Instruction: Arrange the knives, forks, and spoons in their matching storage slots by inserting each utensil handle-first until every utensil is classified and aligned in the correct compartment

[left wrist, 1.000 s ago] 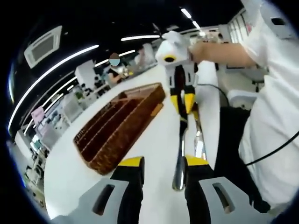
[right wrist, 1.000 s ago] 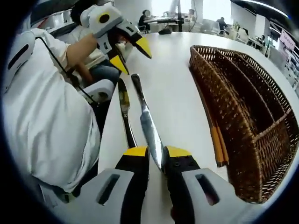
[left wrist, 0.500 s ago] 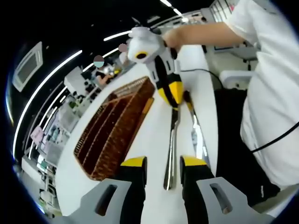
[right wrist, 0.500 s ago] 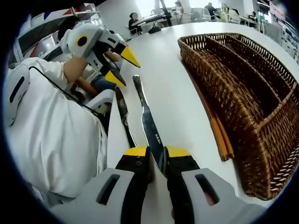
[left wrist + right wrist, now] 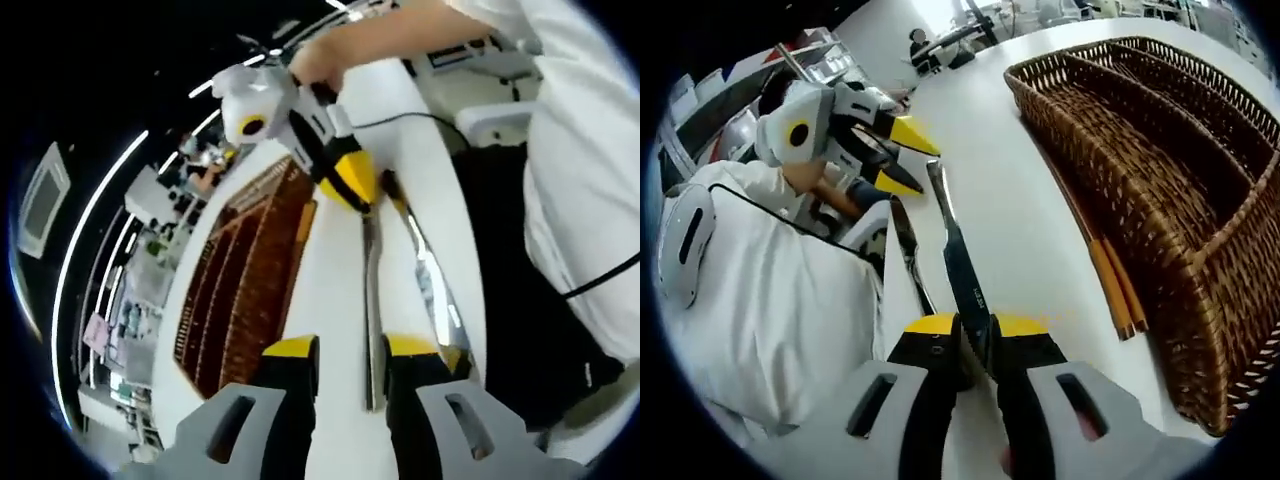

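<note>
A person in a white shirt works two sets of yellow-tipped tongs over a white worktop [image 5: 1030,190], where a stainless-steel table knife [image 5: 958,262] is being carried toward a brown woven wicker cutlery tray [image 5: 1160,170] with long parallel compartments. The right tongs [image 5: 978,342] are closed tight on the knife, which runs straight out ahead of them, its far end close beside the yellow tips of the left tongs [image 5: 902,158], seen coming in from the left of the right gripper view. In the left gripper view, the left tongs [image 5: 340,352] stand parted, with the same knife [image 5: 372,300] lying in the gap between them; whether the jaws touch it cannot be told. The right tongs [image 5: 352,185] show at the knife's other end there, and the wicker tray [image 5: 240,290] lies off to the left. A second steel utensil [image 5: 908,250] lies on the worktop just beside the knife, near the edge by the person's body, and a pair of orange sticks [image 5: 1108,285] rests against the tray's near wall. The tray's visible slots look unfilled, so the sorting appears to be at an early stage. The next move would seem to call for steadying or turning the knife so its handle leads, then guiding it along the length of one compartment.
</note>
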`<action>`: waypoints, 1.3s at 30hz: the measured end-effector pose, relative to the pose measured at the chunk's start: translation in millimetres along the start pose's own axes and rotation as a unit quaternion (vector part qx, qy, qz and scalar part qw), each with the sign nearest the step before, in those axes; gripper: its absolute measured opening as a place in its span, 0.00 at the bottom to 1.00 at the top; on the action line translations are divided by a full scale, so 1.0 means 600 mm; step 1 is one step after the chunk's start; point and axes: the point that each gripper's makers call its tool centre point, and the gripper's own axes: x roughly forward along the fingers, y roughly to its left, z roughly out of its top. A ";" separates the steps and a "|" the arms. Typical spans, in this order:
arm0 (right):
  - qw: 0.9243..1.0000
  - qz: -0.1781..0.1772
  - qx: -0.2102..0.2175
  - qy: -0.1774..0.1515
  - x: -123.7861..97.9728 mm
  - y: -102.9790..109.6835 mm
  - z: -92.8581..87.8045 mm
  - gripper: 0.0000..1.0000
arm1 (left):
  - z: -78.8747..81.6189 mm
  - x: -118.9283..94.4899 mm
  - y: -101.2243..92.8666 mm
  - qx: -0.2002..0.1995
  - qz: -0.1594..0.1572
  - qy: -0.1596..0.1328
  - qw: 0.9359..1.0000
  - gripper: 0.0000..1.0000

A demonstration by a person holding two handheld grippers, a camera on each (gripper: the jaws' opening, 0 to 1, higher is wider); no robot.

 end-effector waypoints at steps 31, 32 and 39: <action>0.996 0.061 0.044 0.037 0.001 -0.001 0.005 0.07 | -0.023 0.037 0.001 0.068 -0.083 0.082 0.991 0.08; 0.996 0.061 0.042 0.038 0.000 0.000 0.005 0.07 | -0.026 0.037 0.001 0.068 -0.085 0.087 0.990 0.06; 0.997 0.061 0.031 0.036 0.001 0.001 0.006 0.08 | -0.031 0.040 0.002 0.044 -0.101 0.088 0.990 0.06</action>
